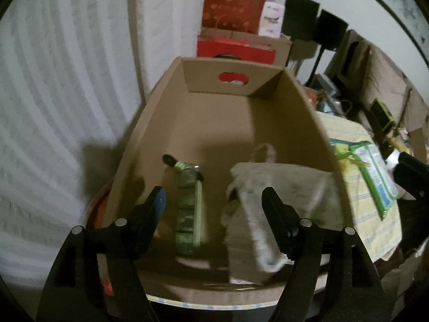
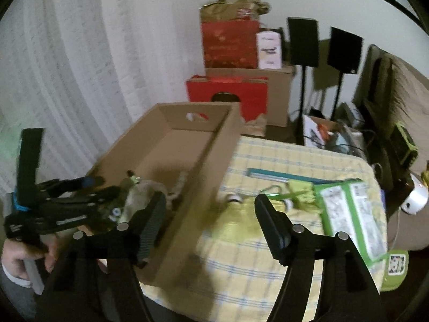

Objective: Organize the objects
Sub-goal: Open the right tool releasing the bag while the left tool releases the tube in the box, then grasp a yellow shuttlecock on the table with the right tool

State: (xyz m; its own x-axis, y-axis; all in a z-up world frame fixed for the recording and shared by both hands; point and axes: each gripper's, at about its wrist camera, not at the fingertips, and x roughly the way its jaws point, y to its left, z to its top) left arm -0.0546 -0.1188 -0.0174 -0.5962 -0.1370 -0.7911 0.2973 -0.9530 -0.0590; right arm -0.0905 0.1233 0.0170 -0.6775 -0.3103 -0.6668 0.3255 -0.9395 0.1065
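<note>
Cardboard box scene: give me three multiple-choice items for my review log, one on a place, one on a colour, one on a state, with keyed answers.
1. Where does the green folded item lie?
A. inside the cardboard box
B. on the checked tablecloth
C. on the floor

2. What colour is the gift bag on the stacked boxes at the wall?
A. blue
B. red
C. white

3. How do the jaws of the left hand-held gripper stand?
A. shut on the cloth bag
B. open, holding nothing
C. shut on nothing

Answers: 1 A, it rests on the box floor beside the cloth bag. 2 B, its front is plainly red. 3 B, a wide gap separates the fingers.
</note>
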